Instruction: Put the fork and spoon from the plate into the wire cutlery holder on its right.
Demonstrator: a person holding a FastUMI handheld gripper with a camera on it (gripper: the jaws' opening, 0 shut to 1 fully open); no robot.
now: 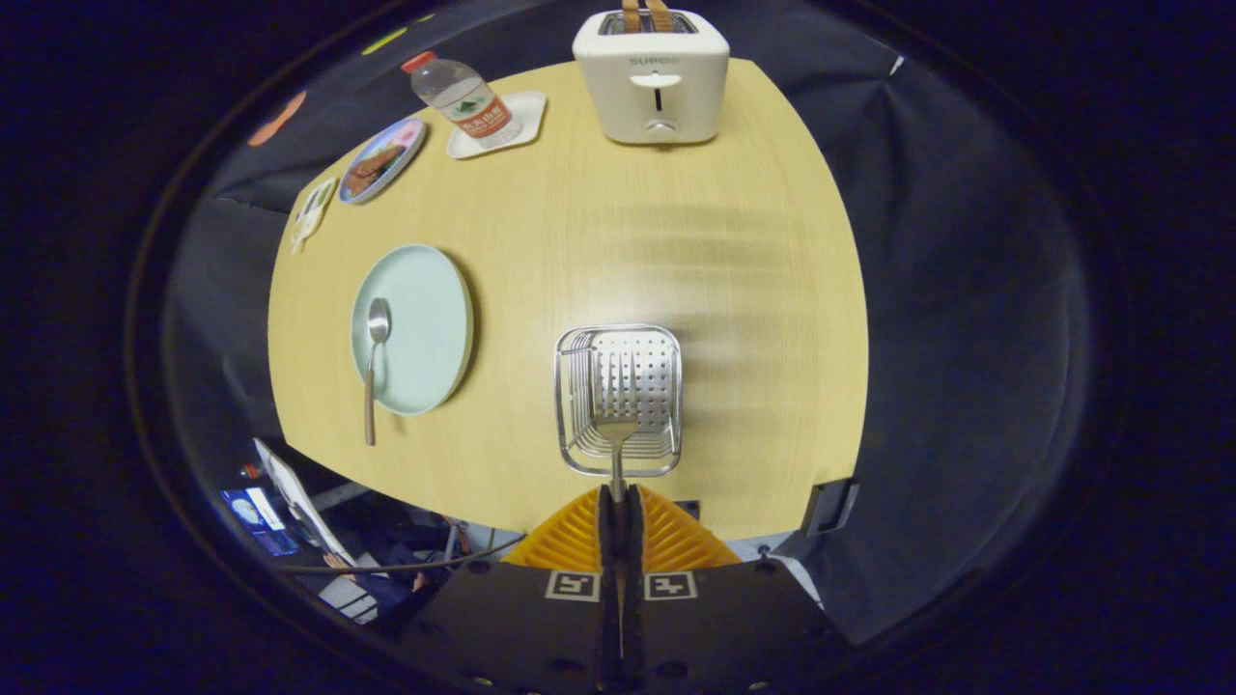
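My gripper point(618, 497) is shut on the handle of a metal fork point(615, 436), which hangs tines-down straight ahead of the fingers. The fork's head is over the near side of the wire cutlery holder point(570, 386), seen from above on the wooden table; I cannot tell whether the tines touch the perforated bottom. To the holder's left lies a pale green plate point(425, 328). A spoon point(373, 362) rests on the plate's left part, bowl on the plate and its brown handle sticking out over the near rim.
A white toaster point(652, 82) with two slices in it stands at the table's far edge. A water bottle point(463, 99) on a white coaster, a patterned dish point(382, 159) and a small card point(311, 212) sit far left. The wooden table point(753, 290) ends close below the holder.
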